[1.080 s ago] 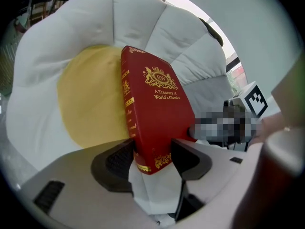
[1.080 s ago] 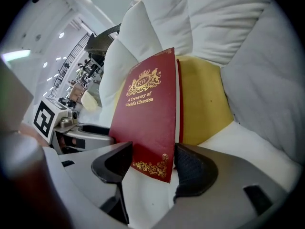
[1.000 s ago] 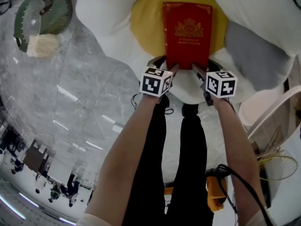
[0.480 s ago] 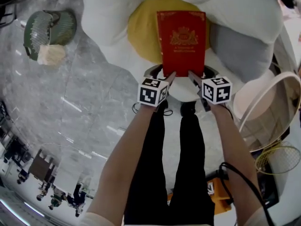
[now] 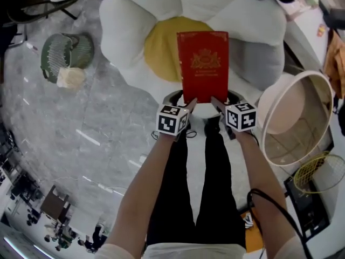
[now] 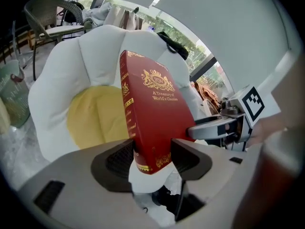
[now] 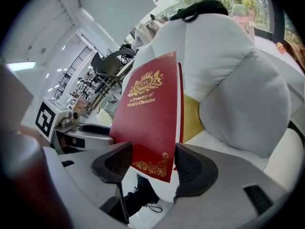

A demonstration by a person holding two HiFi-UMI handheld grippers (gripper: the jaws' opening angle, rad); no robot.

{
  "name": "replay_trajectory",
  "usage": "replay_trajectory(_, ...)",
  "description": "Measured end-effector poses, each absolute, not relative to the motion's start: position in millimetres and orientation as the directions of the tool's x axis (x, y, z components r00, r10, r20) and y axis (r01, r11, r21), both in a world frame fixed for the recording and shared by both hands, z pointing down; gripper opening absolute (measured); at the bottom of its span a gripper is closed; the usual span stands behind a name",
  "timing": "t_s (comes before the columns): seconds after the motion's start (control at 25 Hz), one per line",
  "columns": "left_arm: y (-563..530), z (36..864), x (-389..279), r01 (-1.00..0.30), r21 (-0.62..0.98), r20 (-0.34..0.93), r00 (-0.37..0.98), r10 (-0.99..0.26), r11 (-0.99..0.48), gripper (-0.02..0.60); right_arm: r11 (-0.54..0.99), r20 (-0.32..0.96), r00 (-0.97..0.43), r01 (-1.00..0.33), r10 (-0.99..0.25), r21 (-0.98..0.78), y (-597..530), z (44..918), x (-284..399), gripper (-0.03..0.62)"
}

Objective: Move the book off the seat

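Grey marble floor (image 5: pixel 81 123) surrounds a flower-shaped seat (image 5: pixel 135 31) with white petals, a yellow centre (image 5: pixel 159 50) and one grey petal (image 5: pixel 259 58) on its right side. The red hardcover book (image 5: pixel 202 66) is held in front of the person, tilted upward, with its near edge over the front rim of the seat and its far edge over the yellow centre in the head view. The gripper views show it raised on its lower edge, with the cushion behind it rather than pressed against it. The left gripper (image 5: pixel 190 102) is clamped on the lower corner at the spine, with one jaw on each cover. The right gripper (image 5: pixel 215 101) is clamped on the opposite lower corner, at the page edge. Both marker cubes sit side by side just below the book. To the left, open floor separates the seat from a green wire basket (image 5: pixel 67 50), which stands well apart. To the right, a pale round hamper (image 5: pixel 280 112) sits just beside the grey petal, and a yellow racket (image 5: pixel 318 172) lies near it. The person's black-trousered legs (image 5: pixel 188 188) stand directly before the seat's front edge.
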State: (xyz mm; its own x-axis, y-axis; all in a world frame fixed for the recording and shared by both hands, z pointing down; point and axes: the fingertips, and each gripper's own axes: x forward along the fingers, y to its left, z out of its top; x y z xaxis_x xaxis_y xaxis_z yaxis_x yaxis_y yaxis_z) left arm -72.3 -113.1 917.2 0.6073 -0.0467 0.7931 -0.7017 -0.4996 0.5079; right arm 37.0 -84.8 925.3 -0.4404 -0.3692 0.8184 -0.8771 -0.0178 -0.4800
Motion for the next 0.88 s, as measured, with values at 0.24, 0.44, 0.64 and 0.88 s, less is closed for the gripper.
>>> replay_trajectory(0.24,-101.7,873.8,-58.5,-0.679,0.49,0.794,0.607,-0.042,-0.548,0.244,-0.056,0.807,-0.427,-0.871,-0.408,-0.489,-67.9,884.6,49.1,0.291)
replay_trajectory(0.44,-90.8,848.1,-37.4,-0.653,0.497,0.785,0.619,-0.024,-0.571,0.244,-0.087,0.806,-0.402,-0.872,-0.435,-0.482,-53.4,857.5,68.8,0.291)
replay_trajectory(0.64,-75.0,828.9,-10.9,-0.618,0.499,0.782,0.623,0.008,-0.608,0.244,-0.13,0.807,-0.379,-0.867,-0.453,-0.48,-31.5,838.8,93.1,0.291)
replay_trajectory(0.88,-56.1,809.6,27.1,-0.561,0.499,0.778,0.626,0.055,-0.661,0.244,-0.204,0.807,-0.339,-0.853,-0.484,-0.48,-3.0,819.7,126.8,0.291)
